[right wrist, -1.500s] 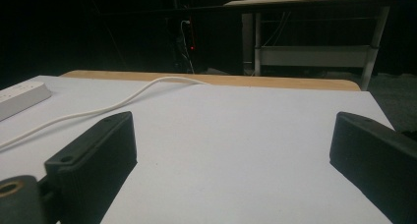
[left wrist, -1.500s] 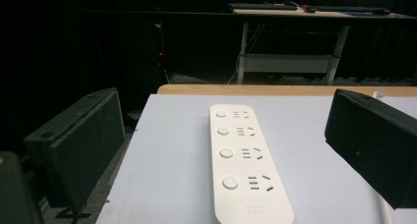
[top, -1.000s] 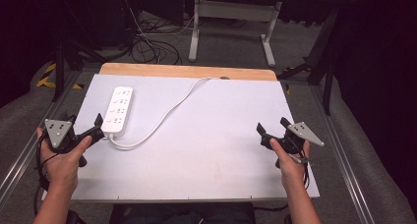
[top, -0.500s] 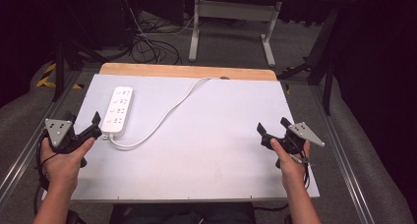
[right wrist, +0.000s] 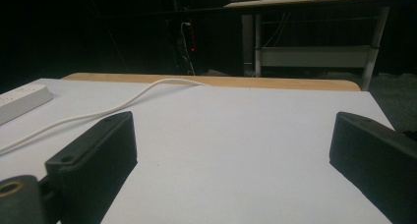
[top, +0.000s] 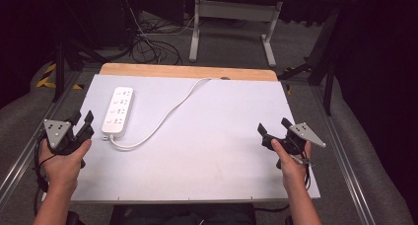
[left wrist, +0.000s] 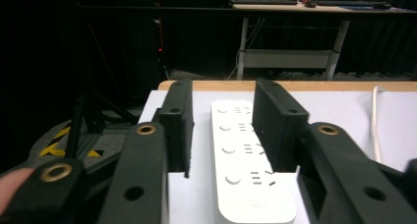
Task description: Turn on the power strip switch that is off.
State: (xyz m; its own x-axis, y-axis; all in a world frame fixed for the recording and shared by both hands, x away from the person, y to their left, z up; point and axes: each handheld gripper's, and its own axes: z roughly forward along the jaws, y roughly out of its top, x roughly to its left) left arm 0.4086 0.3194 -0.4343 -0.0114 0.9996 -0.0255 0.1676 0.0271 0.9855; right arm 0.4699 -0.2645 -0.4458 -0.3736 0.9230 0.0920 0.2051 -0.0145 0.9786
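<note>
A white power strip (top: 117,111) lies lengthwise at the left of the white tabletop (top: 222,156). Its white cable (top: 162,117) loops off its near end and runs to the far edge. My left gripper (top: 82,122) is held open just left of the strip's near end, without touching it. In the left gripper view the power strip (left wrist: 246,160) shows ahead between the parted jaws of the left gripper (left wrist: 221,130). My right gripper (top: 272,130) is open and holds nothing, low over the right side. In the right gripper view, that gripper (right wrist: 231,145) faces bare tabletop, with the cable (right wrist: 98,113) and strip (right wrist: 19,102) at far left.
A wooden strip (top: 187,71) borders the table's far edge. Metal rails (top: 340,151) run along both sides. Beyond the table stand a desk frame (top: 231,18) and loose floor cables (top: 148,42) in a dark room.
My left hand and its gripper have drifted slightly to the left, away from the power strip. The right gripper has stayed almost still.
</note>
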